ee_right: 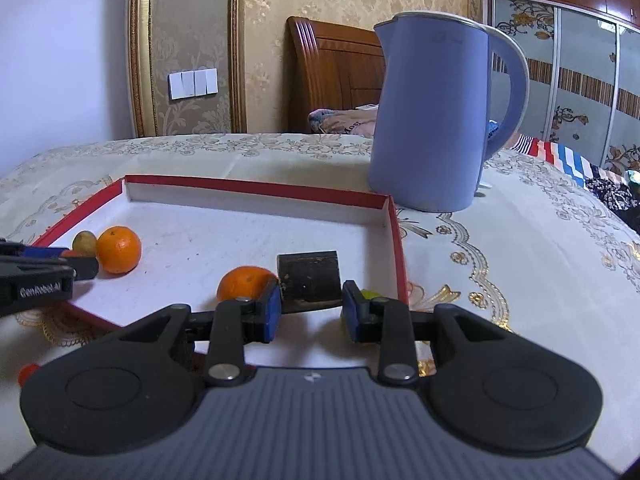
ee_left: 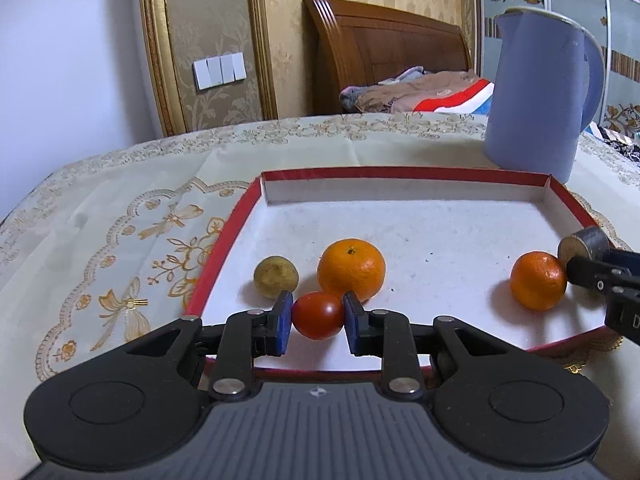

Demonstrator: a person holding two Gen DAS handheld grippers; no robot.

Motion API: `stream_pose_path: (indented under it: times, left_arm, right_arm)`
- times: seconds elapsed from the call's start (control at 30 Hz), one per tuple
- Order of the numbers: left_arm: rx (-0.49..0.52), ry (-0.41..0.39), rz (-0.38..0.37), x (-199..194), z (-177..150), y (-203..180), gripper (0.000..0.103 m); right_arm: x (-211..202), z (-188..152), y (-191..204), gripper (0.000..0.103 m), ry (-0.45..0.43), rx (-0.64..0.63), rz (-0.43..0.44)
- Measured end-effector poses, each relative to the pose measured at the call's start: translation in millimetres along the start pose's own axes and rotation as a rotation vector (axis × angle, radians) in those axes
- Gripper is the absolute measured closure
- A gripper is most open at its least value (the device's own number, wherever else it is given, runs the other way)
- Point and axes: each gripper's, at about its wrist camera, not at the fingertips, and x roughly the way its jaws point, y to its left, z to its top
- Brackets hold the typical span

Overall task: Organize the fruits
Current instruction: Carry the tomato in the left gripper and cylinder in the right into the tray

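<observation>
Red tomato (ee_left: 318, 315) clamped in my left tongs (ee_left: 316, 320) above the tray (ee_left: 224, 252); right tongs (ee_right: 308, 312) grip a dark cylinder (ee_right: 309, 276). I'd lower gently beside the oranges (ee_left: 351, 269).

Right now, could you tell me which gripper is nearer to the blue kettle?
Right. The right gripper holds a dark cylinder just below the blue kettle; the left gripper is at the tray's opposite side.

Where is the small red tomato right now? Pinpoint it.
In the left wrist view, the small red tomato sits clamped between the left gripper pads, over the red tray's near left corner, just in front of the large orange.
</observation>
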Motion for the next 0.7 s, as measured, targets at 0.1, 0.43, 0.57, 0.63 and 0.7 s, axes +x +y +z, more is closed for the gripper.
stream_pose_path:
  times: [0.1, 0.43, 0.57, 0.63, 0.7]
  left_arm:
    - [0.001, 0.000, 0.012, 5, 1, -1, 0.076]
    - [-0.008, 0.012, 0.047, 16, 3, -1, 0.076]
    - [-0.014, 0.011, 0.047, 18, 2, 0, 0.077]
    - [-0.016, 0.011, 0.045, 17, 2, 0, 0.077]
    - [-0.020, 0.011, 0.041, 17, 2, 1, 0.077]
  right_arm:
    - [8, 5, 0, 0.072, -0.002, 0.000, -0.021]
    - [32, 15, 2, 0.072, 0.015, 0.000, -0.053]
    - [39, 20, 2, 0.072, 0.026, 0.008, -0.050]
    - [43, 20, 3, 0.072, 0.029, 0.002, -0.054]
    - [43, 20, 4, 0.072, 0.031, 0.001, -0.043]
